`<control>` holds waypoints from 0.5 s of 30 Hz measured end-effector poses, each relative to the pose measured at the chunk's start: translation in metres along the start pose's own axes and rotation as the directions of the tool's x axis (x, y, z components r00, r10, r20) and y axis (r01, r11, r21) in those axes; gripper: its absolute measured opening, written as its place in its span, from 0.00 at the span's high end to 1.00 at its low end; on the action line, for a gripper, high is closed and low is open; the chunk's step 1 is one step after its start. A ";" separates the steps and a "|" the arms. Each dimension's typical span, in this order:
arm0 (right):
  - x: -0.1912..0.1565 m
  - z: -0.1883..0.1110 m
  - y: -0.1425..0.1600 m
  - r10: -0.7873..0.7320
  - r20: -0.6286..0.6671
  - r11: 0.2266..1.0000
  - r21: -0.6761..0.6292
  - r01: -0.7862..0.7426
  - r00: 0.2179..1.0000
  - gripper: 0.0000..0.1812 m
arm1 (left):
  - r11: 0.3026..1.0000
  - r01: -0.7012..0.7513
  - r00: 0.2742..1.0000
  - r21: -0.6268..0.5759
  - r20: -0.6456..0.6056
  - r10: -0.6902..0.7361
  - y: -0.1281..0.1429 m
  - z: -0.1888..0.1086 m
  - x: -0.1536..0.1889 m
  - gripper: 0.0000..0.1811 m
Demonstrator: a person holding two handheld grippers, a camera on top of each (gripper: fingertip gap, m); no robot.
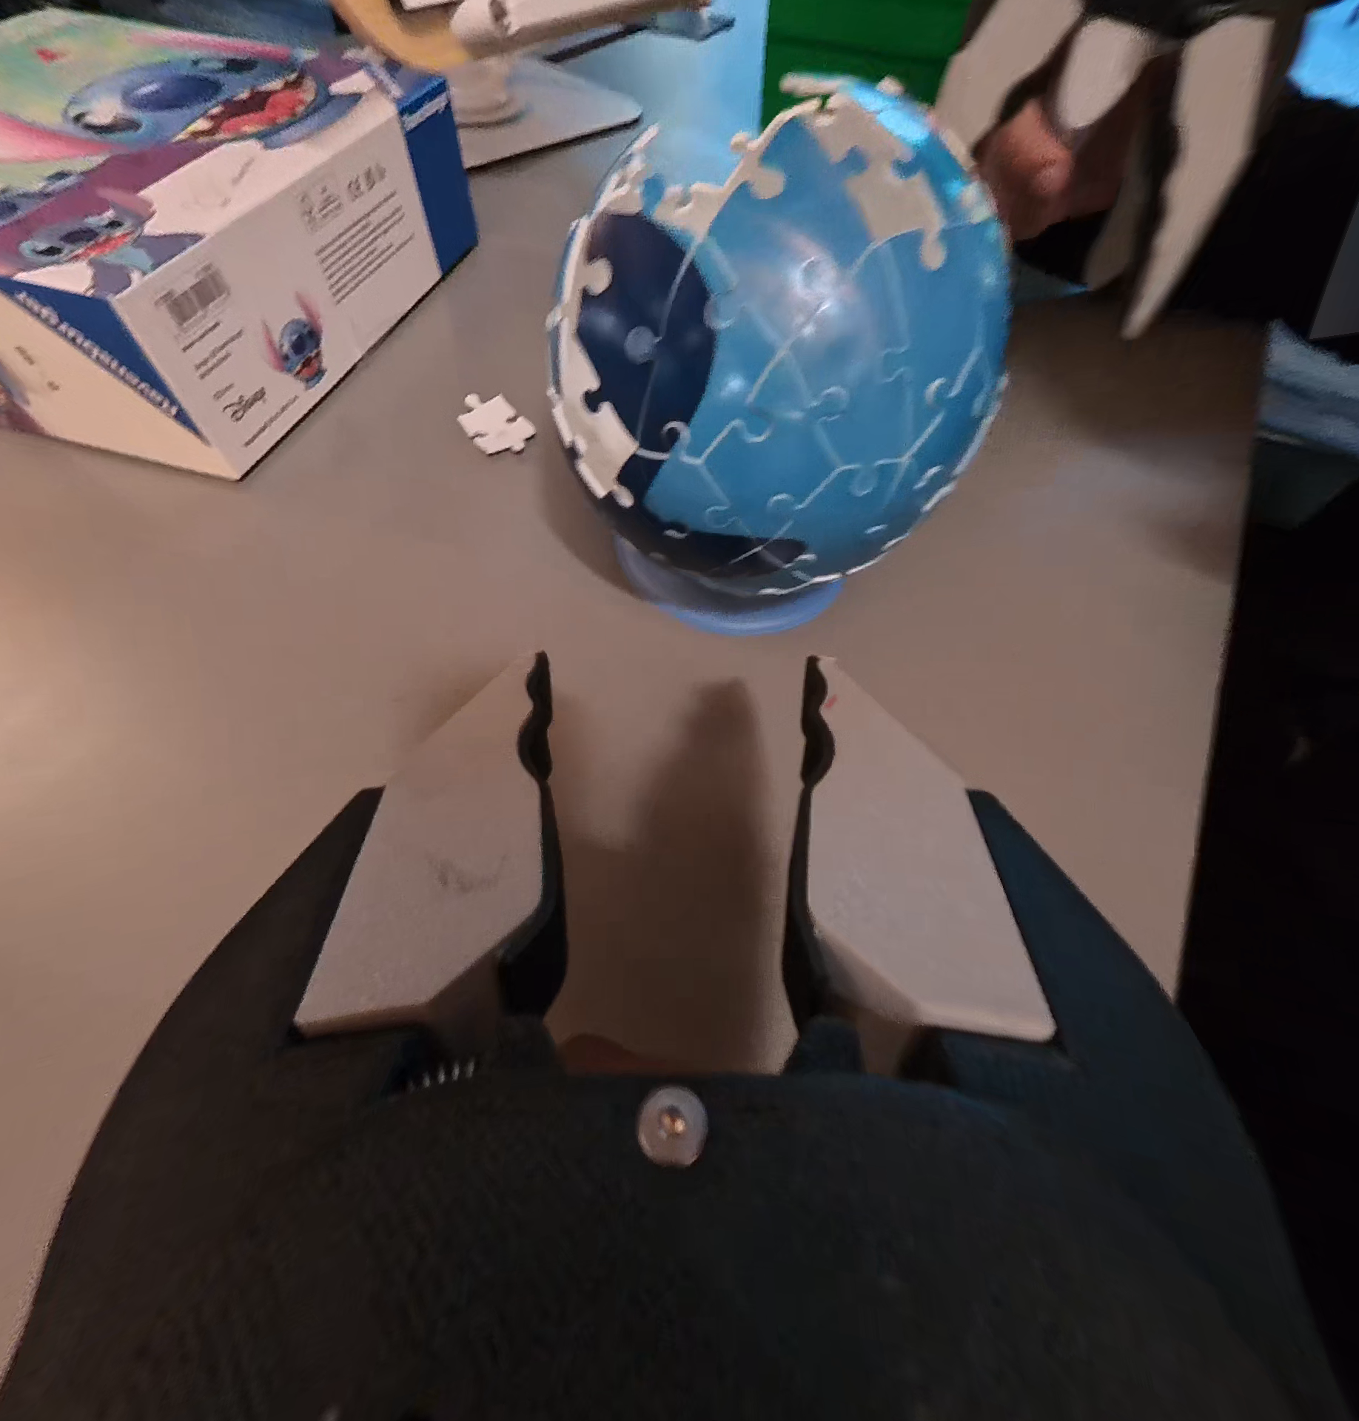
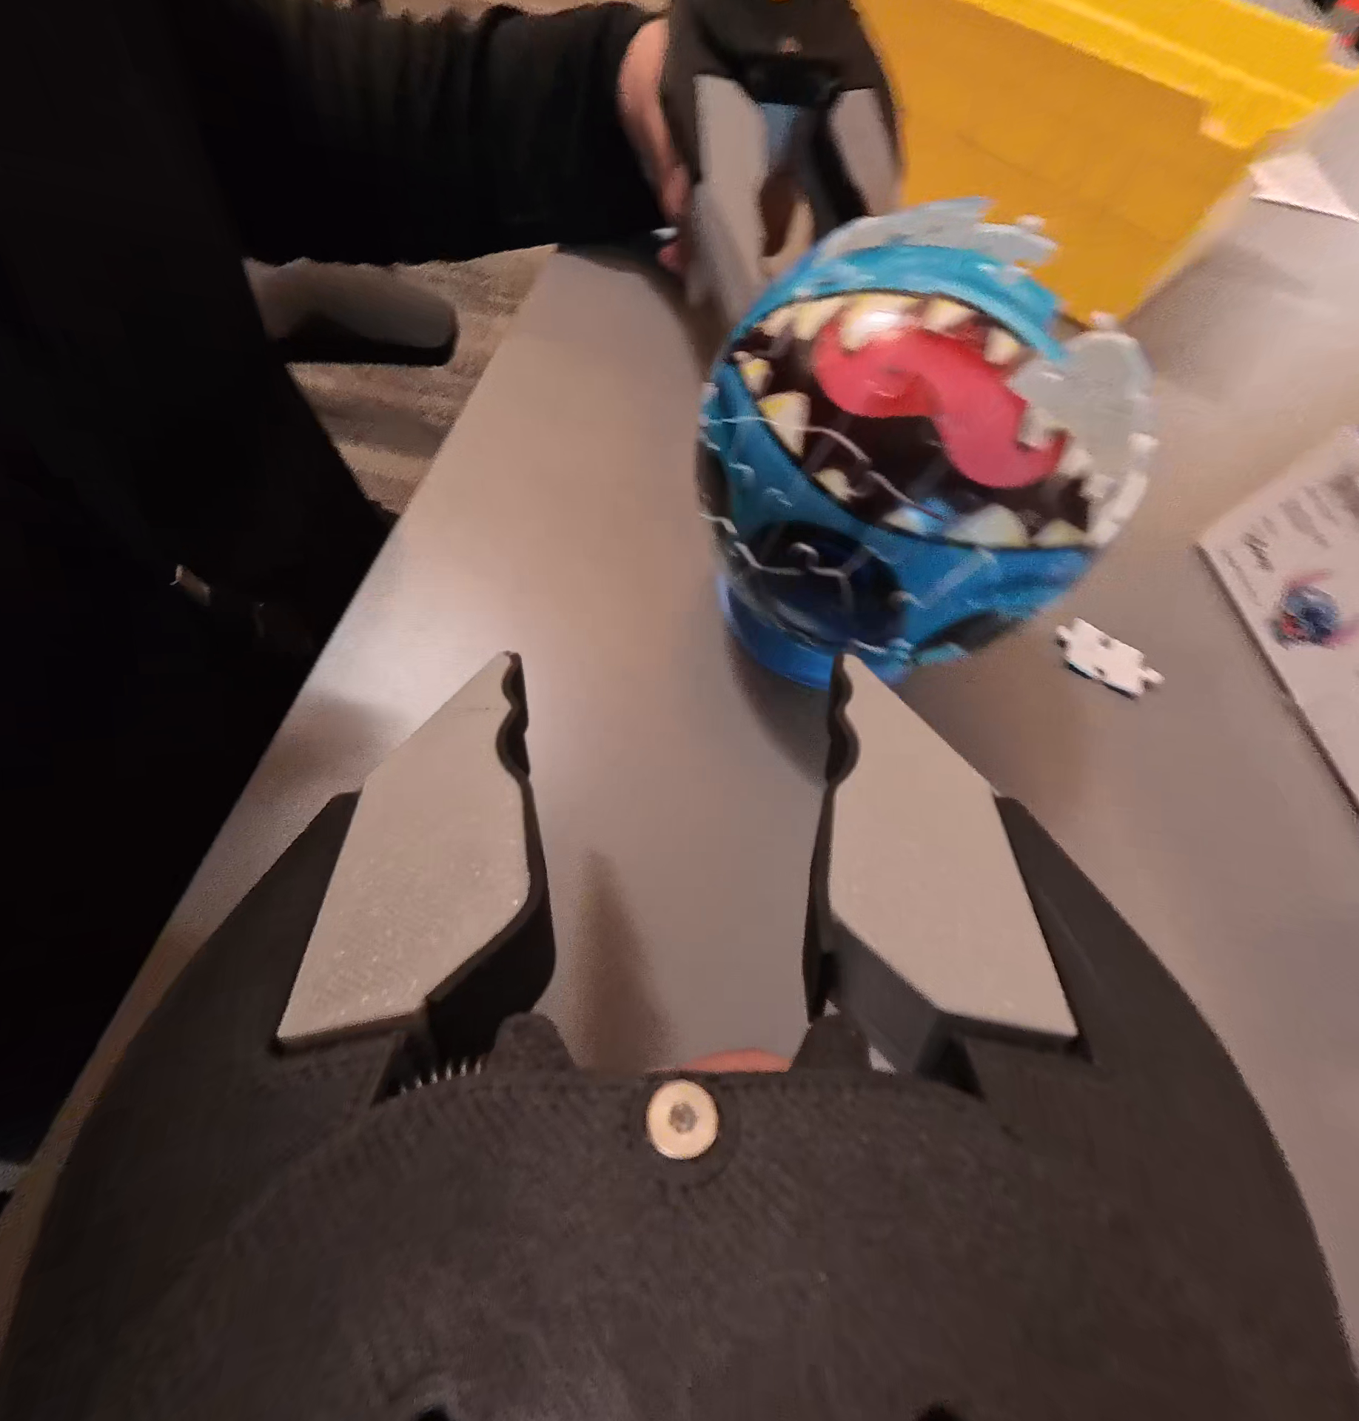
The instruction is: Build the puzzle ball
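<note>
Left wrist view shows the puzzle ball [image 1: 784,346] on its blue ring stand [image 1: 726,607] on the grey table [image 1: 200,653], glossy blue, white gaps along top and side. My left gripper [image 1: 672,669] and right gripper [image 2: 672,669] both gape, empty. One loose piece [image 1: 496,424] lies beside the ball.

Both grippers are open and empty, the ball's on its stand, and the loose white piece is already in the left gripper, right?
Not quite. The left wrist view shows the loose piece lying on the table beside the ball; the left gripper holds nothing.
</note>
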State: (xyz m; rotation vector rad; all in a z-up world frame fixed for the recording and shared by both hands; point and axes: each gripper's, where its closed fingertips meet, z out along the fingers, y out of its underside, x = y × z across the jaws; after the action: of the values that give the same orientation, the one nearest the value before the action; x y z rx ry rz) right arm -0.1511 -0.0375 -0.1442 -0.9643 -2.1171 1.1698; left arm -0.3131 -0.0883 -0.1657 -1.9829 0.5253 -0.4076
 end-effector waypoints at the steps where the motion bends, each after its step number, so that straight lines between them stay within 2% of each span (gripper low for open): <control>1: 0.010 -0.006 0.002 0.024 -0.039 1.000 0.009 -0.024 0.999 0.58 | 1.000 0.006 1.000 0.011 -0.011 -0.006 -0.003 0.001 0.005 0.65; 4: 0.042 -0.012 0.005 0.130 -0.148 0.991 0.054 -0.123 0.980 0.60 | 1.000 0.029 0.999 -0.006 -0.020 -0.030 -0.004 0.004 0.019 0.65; 6: 0.048 -0.004 0.007 0.169 -0.127 0.985 0.053 -0.163 0.977 0.57 | 0.999 0.021 1.000 -0.029 -0.018 -0.022 -0.004 0.007 0.028 0.64; 11: 0.045 0.022 0.010 0.156 -0.072 0.988 0.009 -0.156 0.985 0.55 | 0.997 0.020 0.989 -0.069 0.148 -0.010 -0.009 0.017 0.009 0.65; 15: 0.027 0.030 0.010 0.144 -0.015 0.990 0.000 -0.144 0.989 0.58 | 0.997 0.048 0.985 -0.054 0.168 -0.038 -0.009 0.020 -0.006 0.64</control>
State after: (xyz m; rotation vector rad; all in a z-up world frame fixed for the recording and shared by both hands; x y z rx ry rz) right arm -0.1859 -0.0275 -0.1651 -1.1395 -2.0651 1.2260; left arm -0.3065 -0.0665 -0.1664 -2.0656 0.3925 -0.2523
